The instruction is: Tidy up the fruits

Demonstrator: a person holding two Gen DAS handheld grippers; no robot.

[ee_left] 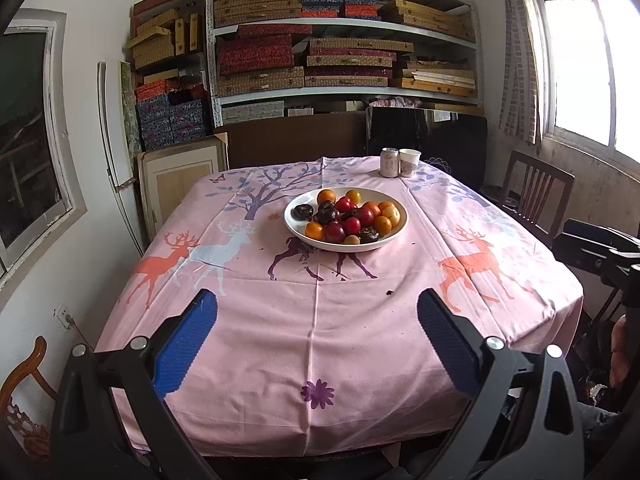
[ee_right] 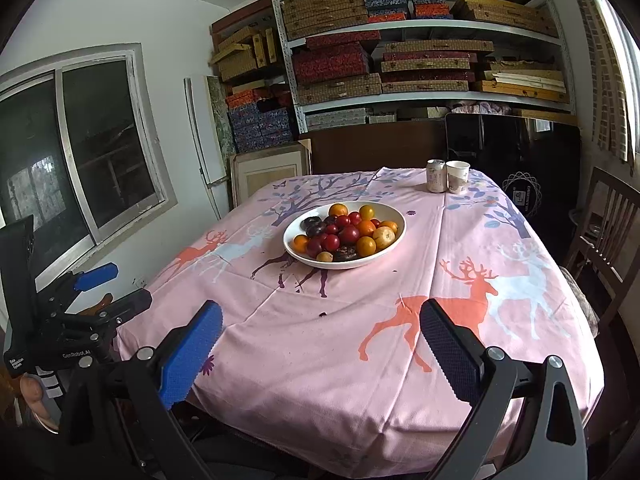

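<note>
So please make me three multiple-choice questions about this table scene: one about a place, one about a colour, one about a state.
1. Where does the drink can stand?
A. inside the bowl
B. at the far edge of the table, beside the paper cup
C. on a chair

2. What colour is the bowl that holds the fruit?
A. white
B. green
C. black

3. How are the left gripper and the right gripper?
A. both shut on fruit
B. one holds the can
C. both open and empty

Key: 1 B, can and cup stand together behind the bowl. 2 A, its rim is white. 3 C, the fingers are spread with only tablecloth between them.
</note>
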